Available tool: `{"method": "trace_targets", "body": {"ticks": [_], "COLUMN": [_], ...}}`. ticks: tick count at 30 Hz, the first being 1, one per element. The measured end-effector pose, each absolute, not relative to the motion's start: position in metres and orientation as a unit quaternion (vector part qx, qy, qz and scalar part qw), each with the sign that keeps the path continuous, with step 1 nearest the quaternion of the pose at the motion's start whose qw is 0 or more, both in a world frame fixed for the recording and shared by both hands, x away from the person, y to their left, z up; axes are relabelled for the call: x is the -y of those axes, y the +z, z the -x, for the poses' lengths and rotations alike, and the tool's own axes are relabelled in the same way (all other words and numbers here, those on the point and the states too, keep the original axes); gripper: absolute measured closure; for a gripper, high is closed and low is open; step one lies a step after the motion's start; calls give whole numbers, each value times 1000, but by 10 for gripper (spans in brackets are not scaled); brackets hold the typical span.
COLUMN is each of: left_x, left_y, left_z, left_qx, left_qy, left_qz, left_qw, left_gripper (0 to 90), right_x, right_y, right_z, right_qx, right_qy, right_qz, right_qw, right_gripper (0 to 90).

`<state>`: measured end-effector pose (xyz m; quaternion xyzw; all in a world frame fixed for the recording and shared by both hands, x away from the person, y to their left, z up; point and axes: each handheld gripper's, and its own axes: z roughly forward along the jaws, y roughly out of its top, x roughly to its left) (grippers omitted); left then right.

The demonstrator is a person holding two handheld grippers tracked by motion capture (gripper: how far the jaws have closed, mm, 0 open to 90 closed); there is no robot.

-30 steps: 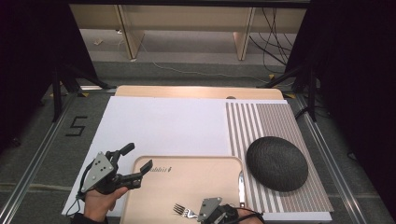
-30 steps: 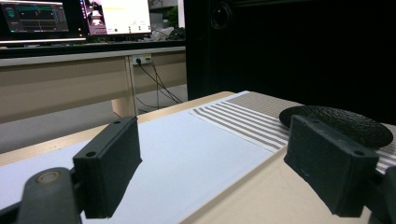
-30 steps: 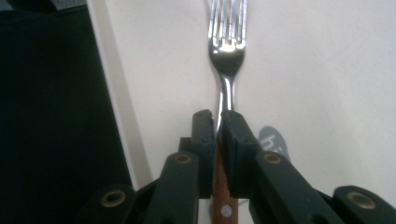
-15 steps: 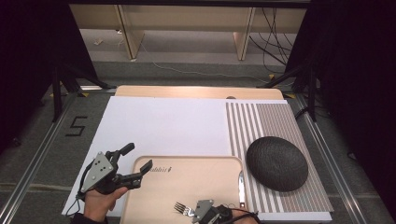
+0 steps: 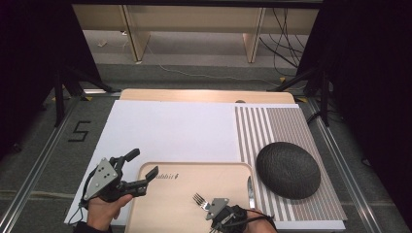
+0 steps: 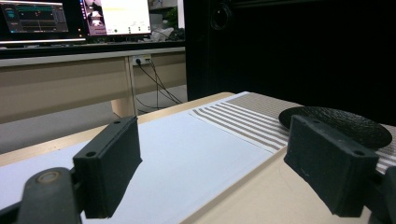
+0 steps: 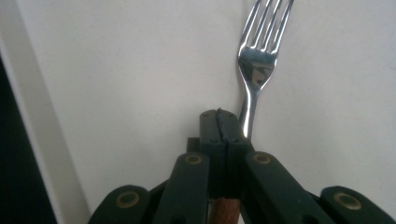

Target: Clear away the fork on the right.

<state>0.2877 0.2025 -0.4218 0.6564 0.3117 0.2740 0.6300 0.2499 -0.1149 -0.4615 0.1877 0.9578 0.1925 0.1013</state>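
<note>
On the surface (image 5: 204, 94) there is one pale wooden tray with rounded corners (image 5: 184, 194), and all places below are given from this tray.

At the left edge of the tray one left gripper (image 5: 138, 170) is held by a hand; its two black jaws stand wide apart with nothing between them, one jaw over the tray's left corner. In the left gripper view the blocky, matt pads (image 6: 112, 163) frame free room.

Behind and left of the tray lies one smooth white sheet (image 5: 165, 131), flat and bare, with much open room for moving.

On the tray, near its front edge, lies one shiny metal fork with four tines (image 5: 198, 198). The right gripper (image 5: 214, 209) is just behind the tines; its jaws are pressed together and grip the fork by its neck, with a brown wooden handle below (image 7: 224, 212).

At the right rim of the tray lies one metal knife (image 5: 250, 190).

Right of the tray is one brown-and-white striped mat (image 5: 277, 126), and on it one dark, rough-textured round plate (image 5: 288, 170), near the mat's right edge.
</note>
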Motion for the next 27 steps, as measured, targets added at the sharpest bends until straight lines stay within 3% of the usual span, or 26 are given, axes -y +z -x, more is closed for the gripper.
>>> {"method": "trace_targets", "body": {"ticks": [27], "left_x": [-203], "left_y": [-421], "left_z": [-287], "left_qx": [-312], "left_qy": [274], "left_qz": [-655], "left_qw": [631], "left_gripper": [172], "right_x": [152], "right_y": [-459], "right_z": [-270], "right_qx": [-952], "right_qy": [151], "right_qz": [-243], "right_qw": [112], "right_gripper": [900]}}
